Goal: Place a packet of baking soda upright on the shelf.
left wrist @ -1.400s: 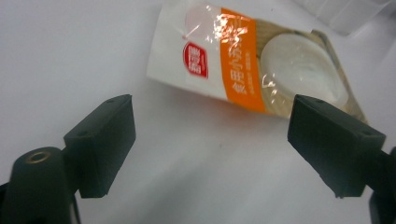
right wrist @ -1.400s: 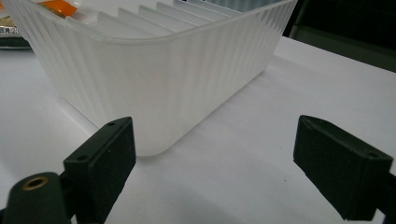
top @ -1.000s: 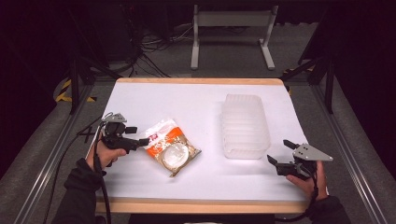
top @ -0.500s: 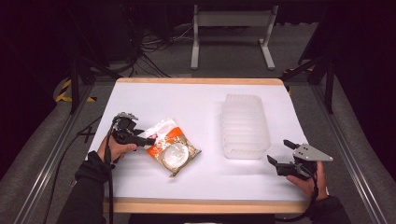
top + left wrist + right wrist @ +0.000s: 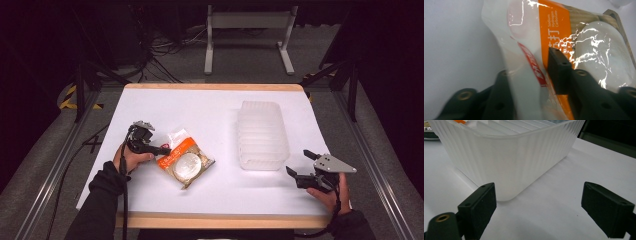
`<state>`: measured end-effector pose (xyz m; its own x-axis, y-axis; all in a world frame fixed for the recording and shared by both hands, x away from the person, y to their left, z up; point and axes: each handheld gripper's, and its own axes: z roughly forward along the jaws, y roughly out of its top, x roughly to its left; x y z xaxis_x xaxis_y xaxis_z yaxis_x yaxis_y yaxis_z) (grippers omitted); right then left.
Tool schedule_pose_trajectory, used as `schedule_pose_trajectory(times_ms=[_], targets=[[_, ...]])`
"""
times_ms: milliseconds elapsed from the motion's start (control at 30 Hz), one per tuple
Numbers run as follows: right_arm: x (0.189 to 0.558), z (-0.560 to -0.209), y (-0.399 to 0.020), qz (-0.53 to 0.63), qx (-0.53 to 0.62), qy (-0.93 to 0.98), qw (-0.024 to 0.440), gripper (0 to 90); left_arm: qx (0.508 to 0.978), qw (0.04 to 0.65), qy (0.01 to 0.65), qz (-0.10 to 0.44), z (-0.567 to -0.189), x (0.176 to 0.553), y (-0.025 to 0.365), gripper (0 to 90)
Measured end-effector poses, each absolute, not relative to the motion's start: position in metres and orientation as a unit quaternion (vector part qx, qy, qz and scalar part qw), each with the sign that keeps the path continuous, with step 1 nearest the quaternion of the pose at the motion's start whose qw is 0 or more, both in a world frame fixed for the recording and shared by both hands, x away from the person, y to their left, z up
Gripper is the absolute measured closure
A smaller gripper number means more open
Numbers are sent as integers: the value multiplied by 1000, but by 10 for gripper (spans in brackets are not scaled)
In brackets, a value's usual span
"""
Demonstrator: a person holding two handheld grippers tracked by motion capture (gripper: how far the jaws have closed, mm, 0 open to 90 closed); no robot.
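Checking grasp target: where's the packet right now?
High view: the packet lies left of centre on the table, left of the ribbed bin, its near edge clamped in the left gripper.

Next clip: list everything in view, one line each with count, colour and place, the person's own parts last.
Packet: one, clear plastic with orange band and white round content, left-centre of table, its edge between the left jaws.
Bin: one, translucent white, ribbed, right-centre of table.
Table: one, white top with wooden edge, centre.
Stand: one, grey metal, on the floor beyond the table.
Left hand-held gripper: one, black, at the packet's left edge, jaws just closing on it.
Right hand-held gripper: one, black with grey plate, near right corner, open, pointing at the bin.
Hands and sleeves: two, dark sleeves, bottom edge.
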<state>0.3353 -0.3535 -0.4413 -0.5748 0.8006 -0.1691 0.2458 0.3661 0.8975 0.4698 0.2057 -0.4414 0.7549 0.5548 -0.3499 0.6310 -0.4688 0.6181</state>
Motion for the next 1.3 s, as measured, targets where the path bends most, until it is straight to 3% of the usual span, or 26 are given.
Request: schedule_pose_trajectory(times_ms=[133, 233, 567, 1300], targets=[[335, -441, -354, 449, 342, 765, 309, 133, 858, 389, 333, -24, -435, 464, 203, 863], [335, -441, -354, 450, 342, 765, 309, 133, 854, 404, 328, -6, -429, 459, 201, 889], [334, -441, -354, 450, 341, 766, 308, 135, 846, 452, 268, 95, -389, 421, 187, 895], [335, -441, -354, 449, 342, 766, 307, 135, 834, 504, 175, 137, -347, 379, 146, 897]])
